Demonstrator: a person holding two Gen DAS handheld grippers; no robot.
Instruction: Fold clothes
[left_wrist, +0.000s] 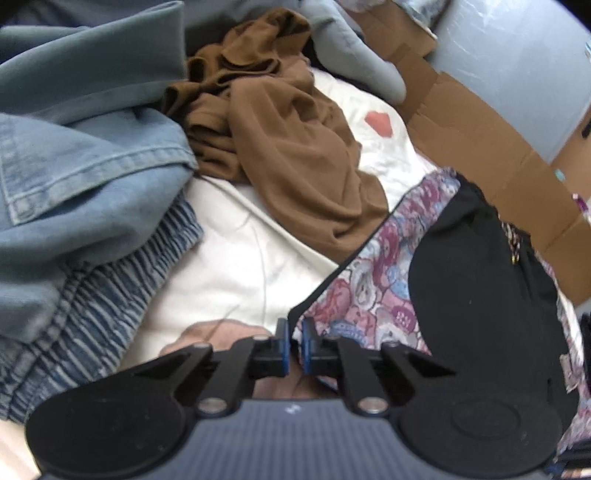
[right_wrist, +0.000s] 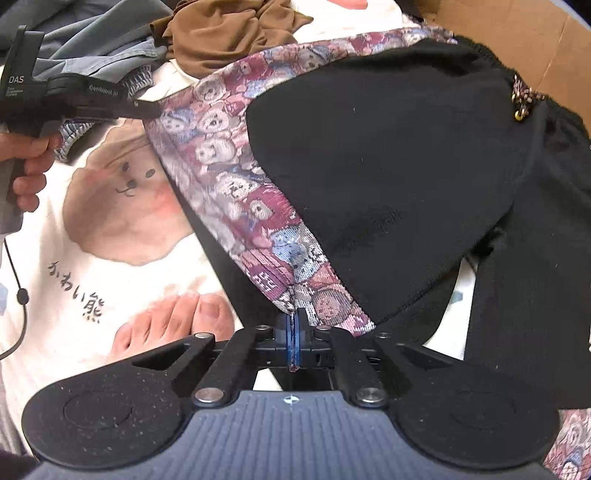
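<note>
On the hem: right gripper (right_wrist: 294, 334) pinches bear-print garment (right_wrist: 236, 177).
Left gripper (left_wrist: 294, 345): nearly closed on its corner.
Advice: I lift both evenly.

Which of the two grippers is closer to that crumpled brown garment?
Left. The left gripper grips the bear-print garment's far corner, near the brown garment; the right gripper pinches its near corner.

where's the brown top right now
The crumpled brown top lies on the white bear-print sheet at upper centre of the left wrist view, between the denim jacket on its left and the bear-patterned garment on its lower right.
</note>
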